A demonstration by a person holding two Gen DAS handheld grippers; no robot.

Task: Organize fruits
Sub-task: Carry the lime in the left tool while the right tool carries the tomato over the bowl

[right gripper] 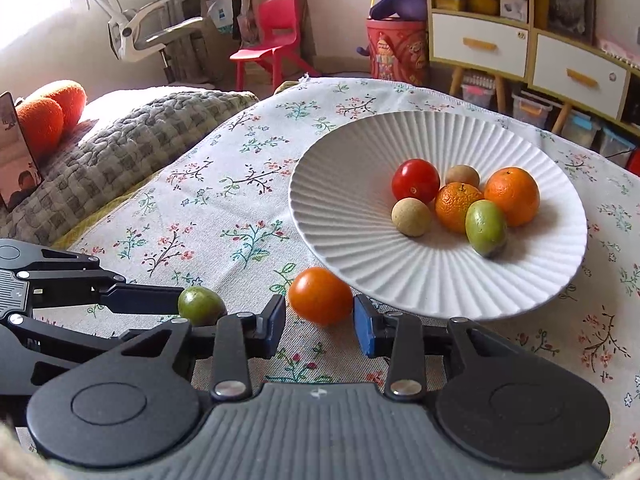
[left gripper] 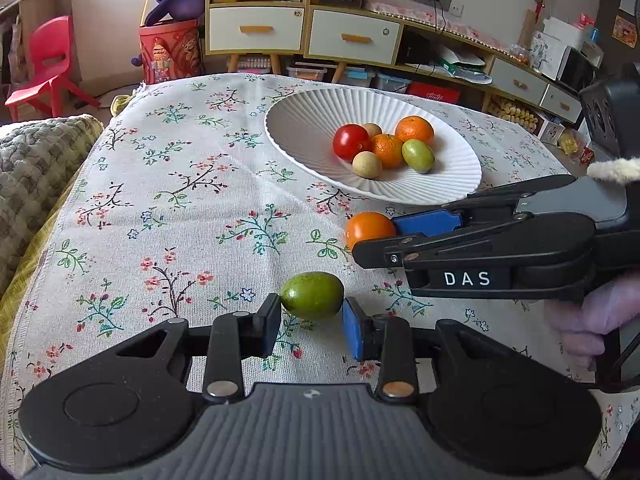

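A green oval fruit (left gripper: 312, 294) rests on the flowered tablecloth, and my left gripper (left gripper: 312, 316) is shut on it, one pad on each side. To its right an orange tomato (right gripper: 320, 294) lies just in front of the white ribbed plate (right gripper: 440, 308). My right gripper (right gripper: 320, 320) is shut on the tomato, with both blue pads touching its sides. In the left wrist view the right gripper (left gripper: 374, 238) comes in from the right onto that tomato (left gripper: 366, 228). The plate (left gripper: 304, 104) holds a red tomato, two mandarins, a green fruit and two small tan fruits.
A grey quilted blanket (right gripper: 120, 152) borders the table on the left, with a propped phone (right gripper: 16, 148) beyond it. A gloved hand (left gripper: 588, 320) holds the right tool. A red chair (left gripper: 48, 68) and drawer cabinets (left gripper: 256, 28) stand past the far edge.
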